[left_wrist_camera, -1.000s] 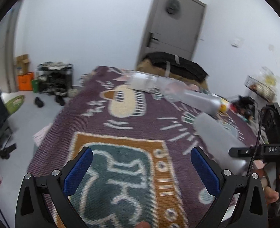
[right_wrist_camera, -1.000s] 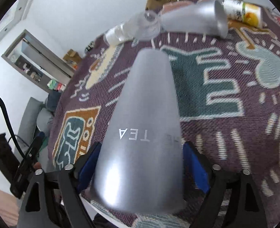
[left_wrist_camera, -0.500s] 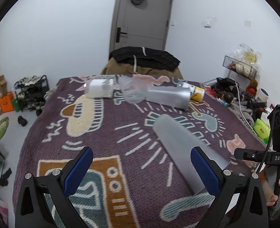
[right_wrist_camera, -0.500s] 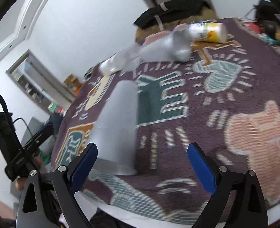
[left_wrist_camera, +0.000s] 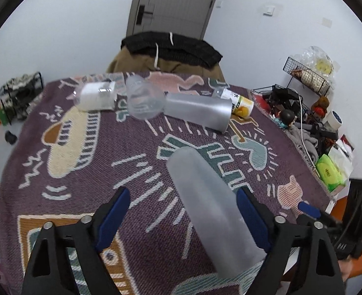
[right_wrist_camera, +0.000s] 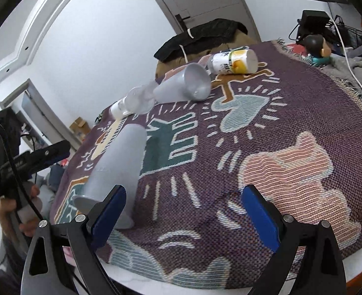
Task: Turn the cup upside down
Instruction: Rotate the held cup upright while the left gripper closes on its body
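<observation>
A tall frosted grey cup (left_wrist_camera: 213, 211) stands upside down, rim on the patterned cloth, near the table's front edge; it also shows in the right wrist view (right_wrist_camera: 117, 169). My left gripper (left_wrist_camera: 183, 218) is open, its blue pads on either side of the cup, the right pad close to it. My right gripper (right_wrist_camera: 183, 216) is open and empty, to the right of the cup, its left pad just in front of the cup's rim.
At the far side lie a second frosted cup (left_wrist_camera: 198, 114), a clear cup (left_wrist_camera: 144, 100), a white-filled jar (left_wrist_camera: 95, 95) and a yellow-labelled bottle (right_wrist_camera: 235, 61). Clutter and a wire rack (left_wrist_camera: 306, 76) stand to the right of the table. A chair with clothes (left_wrist_camera: 168, 49) is behind.
My right gripper let go of the cup, opened and drew back to the right. My left gripper swung right and closer, so the cup now stands between its pads.
</observation>
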`<state>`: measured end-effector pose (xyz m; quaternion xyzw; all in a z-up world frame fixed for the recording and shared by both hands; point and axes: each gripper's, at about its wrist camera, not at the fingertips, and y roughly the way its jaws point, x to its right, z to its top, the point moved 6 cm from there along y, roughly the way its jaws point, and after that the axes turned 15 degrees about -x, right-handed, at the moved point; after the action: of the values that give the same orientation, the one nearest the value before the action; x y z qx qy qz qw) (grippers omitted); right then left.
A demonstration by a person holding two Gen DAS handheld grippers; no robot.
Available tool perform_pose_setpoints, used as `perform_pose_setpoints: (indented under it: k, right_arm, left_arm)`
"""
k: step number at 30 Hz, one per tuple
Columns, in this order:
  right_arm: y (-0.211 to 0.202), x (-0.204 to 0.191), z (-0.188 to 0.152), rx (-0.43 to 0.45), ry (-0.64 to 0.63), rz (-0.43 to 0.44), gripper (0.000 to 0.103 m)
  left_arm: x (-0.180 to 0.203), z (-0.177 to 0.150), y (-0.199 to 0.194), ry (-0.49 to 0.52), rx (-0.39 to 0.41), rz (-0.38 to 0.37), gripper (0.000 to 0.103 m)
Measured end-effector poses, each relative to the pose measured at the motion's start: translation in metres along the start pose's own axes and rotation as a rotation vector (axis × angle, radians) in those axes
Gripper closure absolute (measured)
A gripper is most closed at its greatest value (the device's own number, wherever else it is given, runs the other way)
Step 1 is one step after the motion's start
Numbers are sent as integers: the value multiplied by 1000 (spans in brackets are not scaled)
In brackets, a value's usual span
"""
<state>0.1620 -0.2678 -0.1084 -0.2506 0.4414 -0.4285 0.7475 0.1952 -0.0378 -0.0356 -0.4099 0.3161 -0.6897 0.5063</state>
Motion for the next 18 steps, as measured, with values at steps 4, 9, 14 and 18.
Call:
perform_pose_setpoints:
  k: [4,9,14,18]
  right_arm:
    - [2,6,0,12,20,-2,7]
    - [7,10,-1,12,27,-11,7]
    - [7,13,-1,19,33,-25,7]
    - [7,17,-1,21,40,-30,7]
  left_arm:
    - [1,12,9,-20,-27,-22,16]
    - [4,25,25,-29,-72,-49,16]
    - [8,35,57,-36,-155,-63,16]
    - [9,40,82,-42,-228,-65,16]
